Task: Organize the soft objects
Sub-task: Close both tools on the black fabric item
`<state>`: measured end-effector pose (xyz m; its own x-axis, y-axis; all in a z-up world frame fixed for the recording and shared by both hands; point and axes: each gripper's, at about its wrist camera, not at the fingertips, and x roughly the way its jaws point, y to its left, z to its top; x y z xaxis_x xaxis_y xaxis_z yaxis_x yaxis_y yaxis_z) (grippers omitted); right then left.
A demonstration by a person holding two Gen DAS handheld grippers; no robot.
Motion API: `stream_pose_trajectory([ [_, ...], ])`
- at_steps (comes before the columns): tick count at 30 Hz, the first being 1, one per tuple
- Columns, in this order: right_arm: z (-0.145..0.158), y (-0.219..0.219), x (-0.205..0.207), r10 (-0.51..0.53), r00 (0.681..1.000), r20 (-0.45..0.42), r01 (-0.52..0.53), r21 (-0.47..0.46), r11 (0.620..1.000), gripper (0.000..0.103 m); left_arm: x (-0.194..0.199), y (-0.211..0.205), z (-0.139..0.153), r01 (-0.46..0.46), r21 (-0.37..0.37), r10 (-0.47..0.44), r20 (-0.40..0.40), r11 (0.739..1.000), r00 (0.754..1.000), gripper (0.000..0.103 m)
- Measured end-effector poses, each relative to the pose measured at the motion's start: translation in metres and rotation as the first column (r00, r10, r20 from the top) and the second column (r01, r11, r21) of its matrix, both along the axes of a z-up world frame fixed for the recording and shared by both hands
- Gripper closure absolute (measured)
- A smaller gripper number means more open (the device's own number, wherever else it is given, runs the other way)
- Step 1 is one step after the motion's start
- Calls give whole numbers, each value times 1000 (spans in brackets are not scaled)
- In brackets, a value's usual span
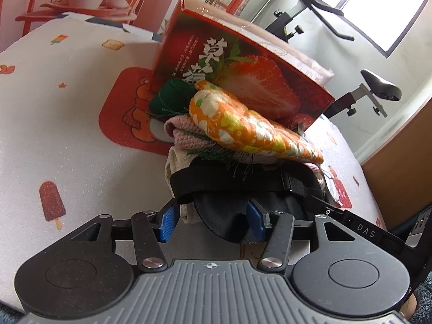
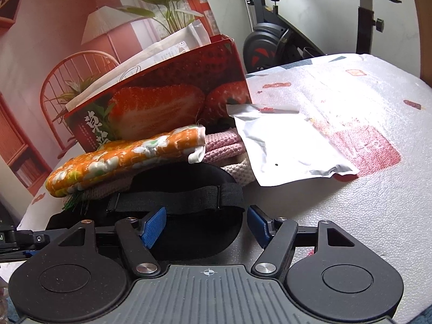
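Observation:
A black eye mask [image 1: 216, 205] [image 2: 175, 178] with an elastic strap lies at the near end of a soft pile. On the pile rests an orange floral quilted mitt [image 1: 243, 124] [image 2: 121, 159], over a pink knit cloth [image 1: 186, 137] [image 2: 224, 143] and a cream knit cloth [image 1: 175, 167] [image 2: 237, 170]. A green fabric item [image 1: 170, 97] sits at the back. My left gripper [image 1: 212, 224] straddles one lobe of the mask, its left pad clear of it. My right gripper [image 2: 205, 225] straddles the other lobe, with its right pad standing off.
A red strawberry box [image 1: 243, 62] [image 2: 162, 94] holding white packets stands right behind the pile. A white pouch [image 2: 286, 145] lies to its right on the printed tablecloth [image 1: 67, 135] [image 2: 351, 216]. An exercise bike [image 1: 378, 89] [image 2: 270, 40] stands beyond the table.

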<state>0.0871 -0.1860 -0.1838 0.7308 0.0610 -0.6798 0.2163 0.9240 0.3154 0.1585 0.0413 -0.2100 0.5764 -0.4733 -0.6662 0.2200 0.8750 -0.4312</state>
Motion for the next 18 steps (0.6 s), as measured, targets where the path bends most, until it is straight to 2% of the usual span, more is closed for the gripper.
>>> stream_pose_trajectory([
  [6,-2,-1,0,8,1000,10,-8,33,999,40,3,1,-3,3,-14,-3,-2,1000,1000,46],
  [12,4,0,-1,12,999,35,-14,40,999,40,2,-1,-3,17,4,-17,17,1000,1000,46],
  [17,12,0,-7,9,997,75,-12,35,999,46,-1,-1,0,16,12,-17,41,1000,999,48],
  [18,15,0,-8,11,996,90,-14,35,999,50,-2,0,2,15,13,-15,50,1000,999,53],
])
